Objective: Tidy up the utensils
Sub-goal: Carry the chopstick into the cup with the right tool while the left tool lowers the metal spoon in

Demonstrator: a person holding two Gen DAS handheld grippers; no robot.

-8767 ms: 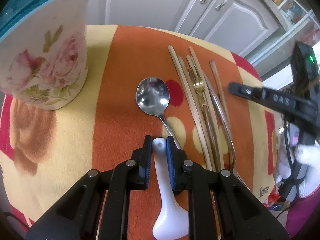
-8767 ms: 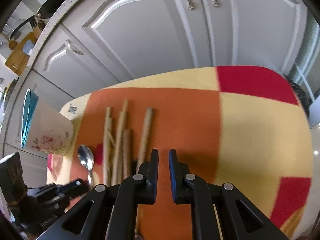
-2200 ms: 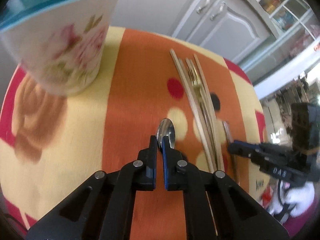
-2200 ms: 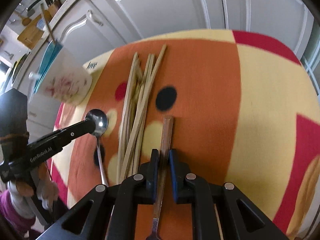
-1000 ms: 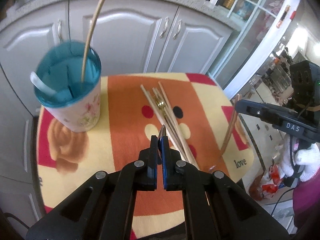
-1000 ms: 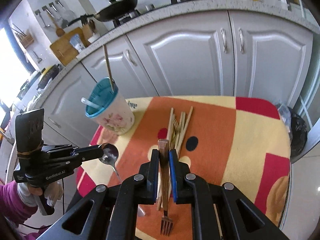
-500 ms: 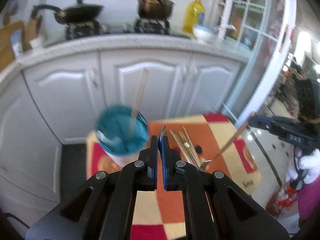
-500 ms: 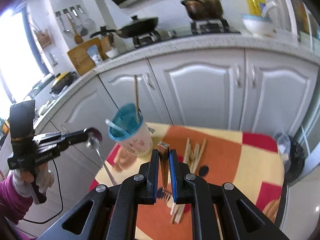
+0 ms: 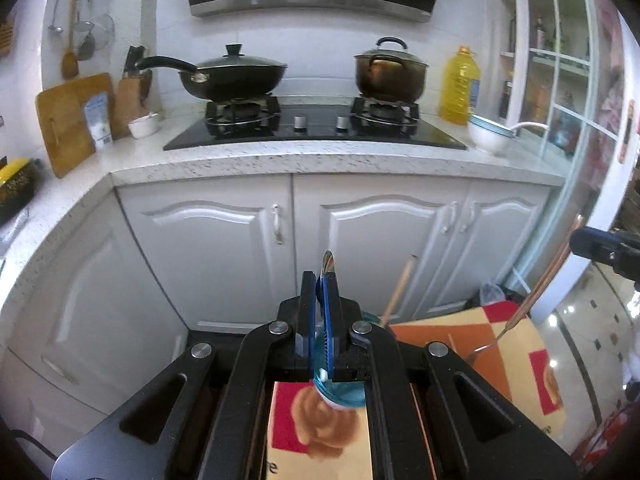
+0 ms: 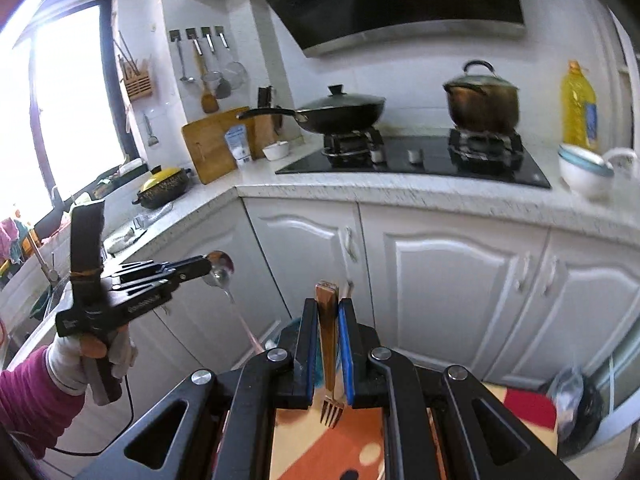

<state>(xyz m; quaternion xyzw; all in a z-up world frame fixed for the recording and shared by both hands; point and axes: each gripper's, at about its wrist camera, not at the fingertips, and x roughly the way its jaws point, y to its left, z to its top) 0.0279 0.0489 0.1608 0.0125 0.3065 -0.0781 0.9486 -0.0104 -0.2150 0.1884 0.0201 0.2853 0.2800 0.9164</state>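
My left gripper [image 9: 319, 280] is shut on a metal spoon [image 9: 327, 262], bowl end up; in the right wrist view the spoon [image 10: 219, 271] hangs handle down from the left gripper [image 10: 202, 266]. Below it sits the floral cup with a teal rim [image 9: 340, 394], mostly hidden by the jaws, a wooden chopstick [image 9: 398, 286] sticking out of it. My right gripper [image 10: 328, 308] is shut on a fork with a wooden handle [image 10: 328, 344], tines down; it also shows at the right of the left wrist view [image 9: 536, 284].
Both grippers are raised high above the small table with the orange, yellow and red cloth [image 9: 516, 344]. White cabinets [image 9: 224, 236] and a counter with a stove, pan [image 9: 234, 74] and pot [image 9: 390, 70] stand behind.
Both grippers have risen and tilted up from the table with spoon and fork, so the views now face the counter and stove. The cup has dropped under the left jaws.
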